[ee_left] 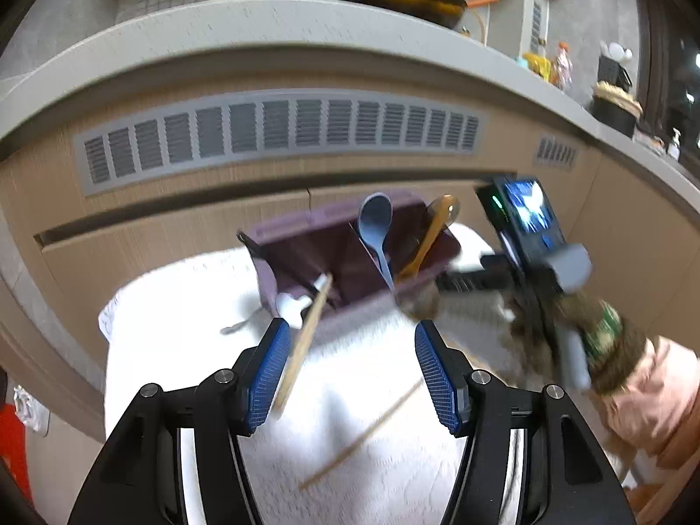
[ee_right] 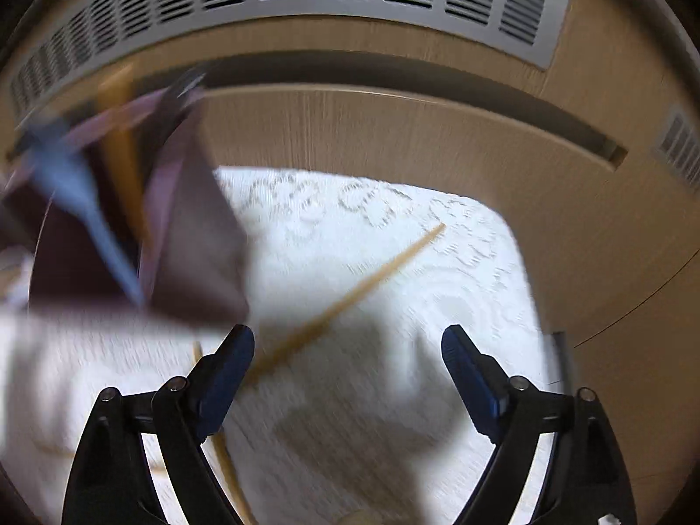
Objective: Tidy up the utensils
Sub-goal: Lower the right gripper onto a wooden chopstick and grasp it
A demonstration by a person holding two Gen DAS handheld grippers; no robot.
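A purple utensil holder (ee_left: 332,258) stands on a white cloth (ee_left: 363,393). It holds a blue spoon (ee_left: 375,227) and a yellow-brown spoon (ee_left: 431,236). A wooden chopstick (ee_left: 306,337) leans from the holder's left compartment beside my left gripper's left finger. My left gripper (ee_left: 352,372) is open. A second chopstick (ee_left: 363,433) lies on the cloth below it. A white utensil (ee_left: 291,306) rests by the holder's front. My right gripper (ee_right: 348,376) is open over the cloth, above a chopstick (ee_right: 350,297); the holder (ee_right: 183,227) is blurred at its left.
A wooden cabinet front with a grey vent grille (ee_left: 280,131) rises behind the cloth under a countertop edge (ee_left: 262,30). The right-hand device and sleeve (ee_left: 568,306) sit at the right in the left wrist view. Another wooden stick (ee_right: 232,477) lies low on the cloth.
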